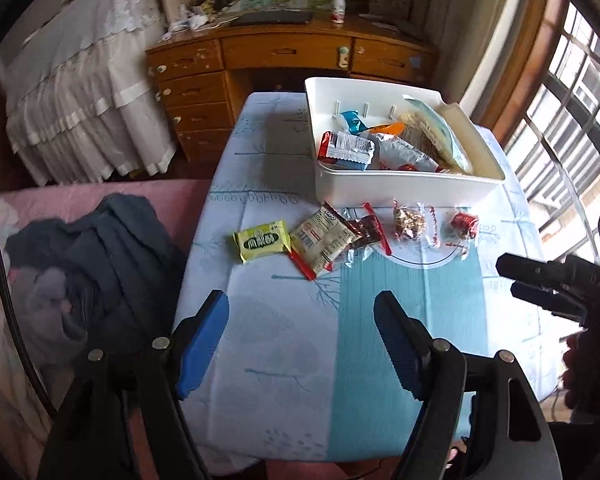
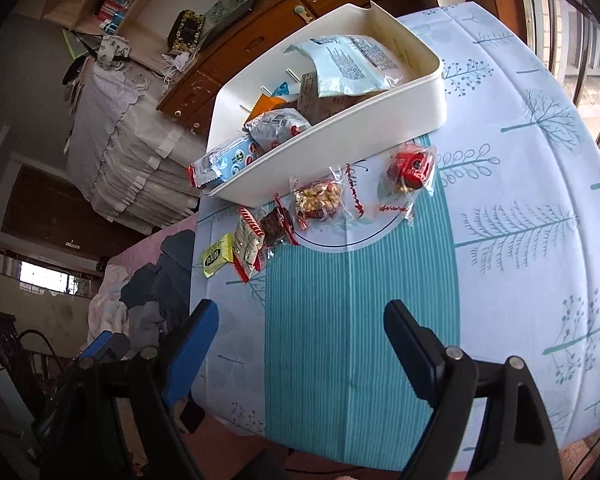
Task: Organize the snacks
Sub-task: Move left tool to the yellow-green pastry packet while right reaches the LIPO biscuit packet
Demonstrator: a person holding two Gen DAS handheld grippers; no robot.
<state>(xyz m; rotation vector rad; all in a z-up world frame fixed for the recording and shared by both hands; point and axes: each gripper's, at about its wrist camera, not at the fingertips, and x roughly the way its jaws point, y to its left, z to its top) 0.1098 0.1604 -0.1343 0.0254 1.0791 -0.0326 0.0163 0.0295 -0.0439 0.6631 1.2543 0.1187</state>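
Loose packets: yellow pack, cracker pack, dark candy, nut bag, red sweet, all just before our bin. We judge them light, crinkly, slippery; pinch mid-body. Left gripper and right gripper wide, empty.

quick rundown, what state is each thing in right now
left tongs: open, empty, above the table
right tongs: open, empty
white bin: uncovered, partly filled with snacks
yellow packet: sealed, flat on the table, outside the bin
nut pack: sealed, on the table by the bin
red candy: wrapped, on the table
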